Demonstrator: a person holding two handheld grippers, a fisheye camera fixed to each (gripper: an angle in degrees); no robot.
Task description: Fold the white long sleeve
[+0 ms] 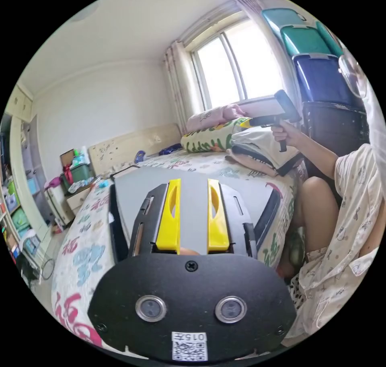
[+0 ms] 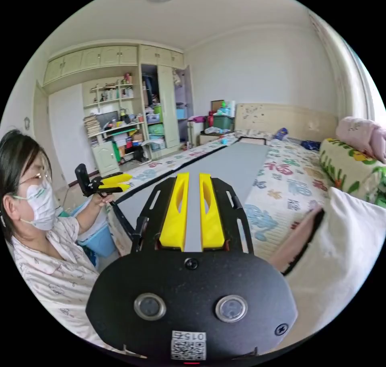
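Now both up in the air over the bed (image 2: pixel 281 186), holding nothing: left tongs (image 1: pixel 193 216) and right tongs (image 2: pixel 192 212), jaws a little apart. Ready to reach. White long sleeve (image 2: pixel 345 246) on clothes pile at bed's near edge, beside grey mat (image 2: pixel 237 163) laid out for folding.

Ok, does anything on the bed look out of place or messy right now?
Nothing spilled or damaged. The grey mat lies flat and bare; the folded clothes are stacked at the bed's edge, off the mat, near the right gripper.
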